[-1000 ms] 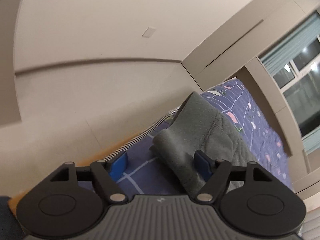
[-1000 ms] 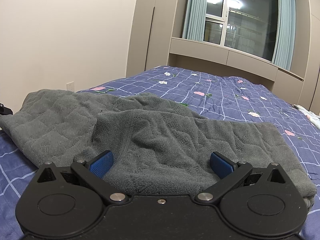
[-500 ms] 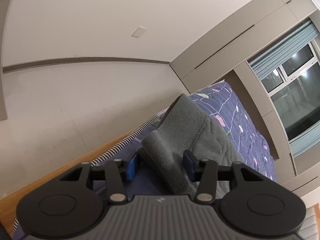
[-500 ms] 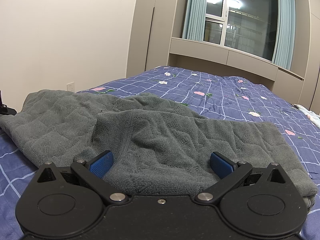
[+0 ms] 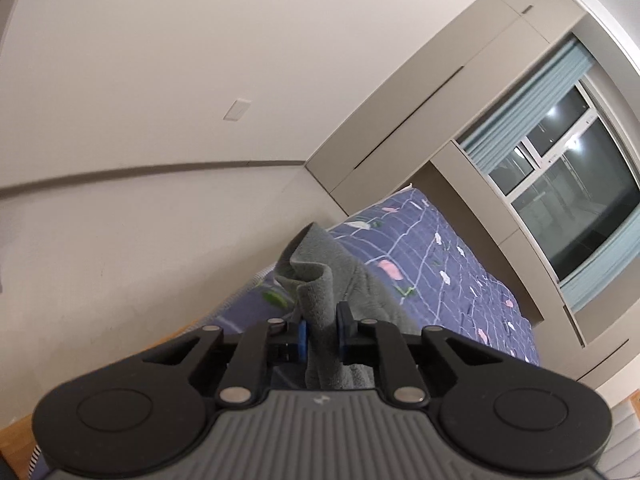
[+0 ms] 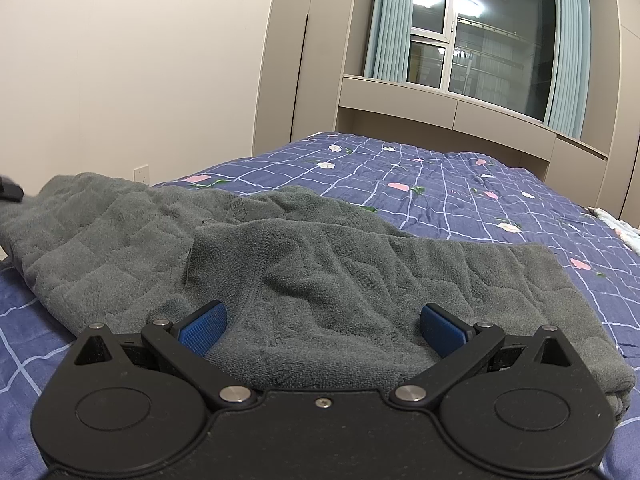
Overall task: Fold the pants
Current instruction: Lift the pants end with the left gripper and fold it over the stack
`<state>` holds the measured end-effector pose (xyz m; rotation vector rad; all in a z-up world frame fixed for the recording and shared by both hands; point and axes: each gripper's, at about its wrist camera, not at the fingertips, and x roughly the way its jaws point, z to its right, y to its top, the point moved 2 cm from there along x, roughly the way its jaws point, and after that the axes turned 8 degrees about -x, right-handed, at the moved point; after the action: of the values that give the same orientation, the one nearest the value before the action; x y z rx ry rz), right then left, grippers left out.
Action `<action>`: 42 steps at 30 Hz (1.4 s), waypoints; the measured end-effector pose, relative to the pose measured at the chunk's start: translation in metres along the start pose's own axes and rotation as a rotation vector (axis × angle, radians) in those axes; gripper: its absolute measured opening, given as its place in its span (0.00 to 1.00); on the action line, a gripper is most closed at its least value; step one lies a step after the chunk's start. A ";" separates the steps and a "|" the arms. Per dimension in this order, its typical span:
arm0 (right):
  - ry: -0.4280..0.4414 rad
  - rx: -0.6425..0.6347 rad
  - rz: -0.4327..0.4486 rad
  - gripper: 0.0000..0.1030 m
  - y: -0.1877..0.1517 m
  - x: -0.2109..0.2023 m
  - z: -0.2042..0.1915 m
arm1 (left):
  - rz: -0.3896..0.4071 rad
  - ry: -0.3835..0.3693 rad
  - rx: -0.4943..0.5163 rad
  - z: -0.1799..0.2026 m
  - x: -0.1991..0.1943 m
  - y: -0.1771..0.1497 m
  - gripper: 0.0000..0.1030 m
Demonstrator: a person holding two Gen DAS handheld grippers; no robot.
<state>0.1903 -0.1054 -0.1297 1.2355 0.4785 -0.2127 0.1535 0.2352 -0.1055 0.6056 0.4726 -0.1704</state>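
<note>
The grey fleece pants (image 6: 320, 264) lie spread across the blue bed. In the left wrist view my left gripper (image 5: 320, 326) is shut on a bunched end of the pants (image 5: 320, 292), which stands up between the blue pads. In the right wrist view my right gripper (image 6: 322, 326) is open, its blue pads (image 6: 202, 328) resting wide apart over the near edge of the pants. A dark bit of the left gripper (image 6: 10, 192) shows at the far left end of the pants.
The bed has a blue checked cover with pink flowers (image 6: 460, 196). A beige wall (image 6: 140, 60) with a socket runs along the left. A window with blue curtains (image 6: 480, 32) and cabinets stand beyond the bed. A wooden bed edge (image 5: 16, 440) shows low left.
My left gripper has closed from wide open onto the end of the pants, and the fabric there has bunched up. My right gripper has stayed open in the same place.
</note>
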 end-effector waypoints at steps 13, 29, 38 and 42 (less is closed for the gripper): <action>0.005 0.015 0.004 1.00 0.003 0.002 -0.003 | 0.043 -0.010 0.196 0.081 -0.027 -0.006 0.12; -0.070 0.101 0.133 1.00 -0.001 -0.063 0.038 | 0.054 -0.147 0.452 0.204 -0.069 -0.062 0.11; -0.183 0.155 0.093 1.00 -0.036 -0.092 0.078 | -0.031 -0.256 0.654 0.271 -0.080 -0.140 0.11; -0.235 0.183 0.075 1.00 -0.050 -0.101 0.099 | -0.095 -0.293 0.754 0.293 -0.078 -0.183 0.11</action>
<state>0.1038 -0.2250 -0.1009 1.3841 0.2121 -0.3394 0.1420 -0.0832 0.0500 1.2744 0.1367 -0.5325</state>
